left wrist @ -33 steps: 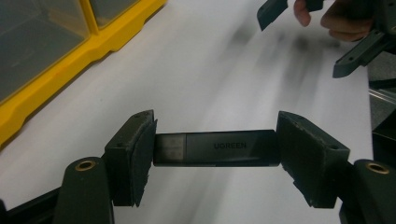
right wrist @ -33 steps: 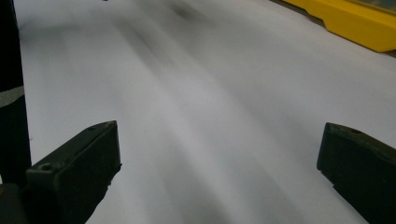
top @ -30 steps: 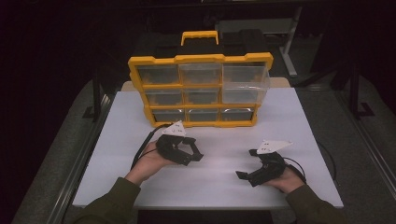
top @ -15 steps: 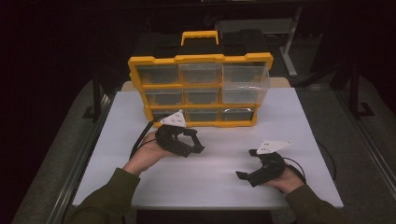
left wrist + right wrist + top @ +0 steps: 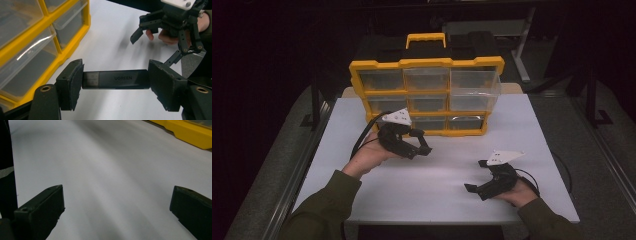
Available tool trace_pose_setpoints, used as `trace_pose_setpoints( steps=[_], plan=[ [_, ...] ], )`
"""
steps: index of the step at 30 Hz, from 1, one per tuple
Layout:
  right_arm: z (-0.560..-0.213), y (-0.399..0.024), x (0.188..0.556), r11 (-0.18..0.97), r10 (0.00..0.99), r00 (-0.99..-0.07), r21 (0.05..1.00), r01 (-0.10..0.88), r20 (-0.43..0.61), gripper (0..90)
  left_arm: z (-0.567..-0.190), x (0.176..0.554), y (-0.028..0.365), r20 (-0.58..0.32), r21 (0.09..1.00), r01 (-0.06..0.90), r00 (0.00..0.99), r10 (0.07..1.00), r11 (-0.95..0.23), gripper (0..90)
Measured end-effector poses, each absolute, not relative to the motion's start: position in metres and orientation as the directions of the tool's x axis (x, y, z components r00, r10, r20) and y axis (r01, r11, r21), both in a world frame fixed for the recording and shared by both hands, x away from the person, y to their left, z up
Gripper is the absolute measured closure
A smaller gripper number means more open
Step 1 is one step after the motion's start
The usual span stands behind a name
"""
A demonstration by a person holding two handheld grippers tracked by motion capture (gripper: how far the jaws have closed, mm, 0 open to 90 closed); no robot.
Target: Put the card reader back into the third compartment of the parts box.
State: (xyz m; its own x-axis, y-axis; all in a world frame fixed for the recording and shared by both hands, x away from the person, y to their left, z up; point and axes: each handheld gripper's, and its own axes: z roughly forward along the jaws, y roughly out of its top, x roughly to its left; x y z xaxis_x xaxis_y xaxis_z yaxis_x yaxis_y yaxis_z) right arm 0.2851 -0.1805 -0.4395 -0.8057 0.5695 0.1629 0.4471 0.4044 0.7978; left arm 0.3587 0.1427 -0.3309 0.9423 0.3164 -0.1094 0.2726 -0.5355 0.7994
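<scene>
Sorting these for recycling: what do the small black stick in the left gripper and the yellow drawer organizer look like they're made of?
Black stick: seemingly matte black plastic with a printed brand name; one end looks translucent and smoky, like a cap. It sits clamped lengthwise in the left gripper.
Drawer organizer: likely moulded plastic, an opaque glossy yellow frame around clear drawers that catch highlights and look see-through.

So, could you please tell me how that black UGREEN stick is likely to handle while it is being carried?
The UGREEN stick looks rigid: it spans straight between the left claw pads. It is probably light for its size. Clamped end to end on a smooth casing, it might pivot or slip if bumped.
</scene>
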Motion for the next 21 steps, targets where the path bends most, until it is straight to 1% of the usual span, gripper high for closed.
trace_pose_setpoints(
  steps=[12, 21],
  plan=[
    [-0.439, -0.181, 0.285, 0.401, 0.57, -0.805, 0.798, 0.449, 0.167, 0.0, -0.302, 0.37, 0.142, -0.1, 0.813, 0.25, 0.95, 0.297, -0.526, 30.0],
    [-0.439, -0.18, 0.285, 0.401, 0.571, -0.804, 0.797, 0.451, 0.167, 0.0, -0.27, 0.382, 0.139, -0.112, 0.826, 0.247, 0.953, 0.281, -0.507, 30.0]
  ],
)
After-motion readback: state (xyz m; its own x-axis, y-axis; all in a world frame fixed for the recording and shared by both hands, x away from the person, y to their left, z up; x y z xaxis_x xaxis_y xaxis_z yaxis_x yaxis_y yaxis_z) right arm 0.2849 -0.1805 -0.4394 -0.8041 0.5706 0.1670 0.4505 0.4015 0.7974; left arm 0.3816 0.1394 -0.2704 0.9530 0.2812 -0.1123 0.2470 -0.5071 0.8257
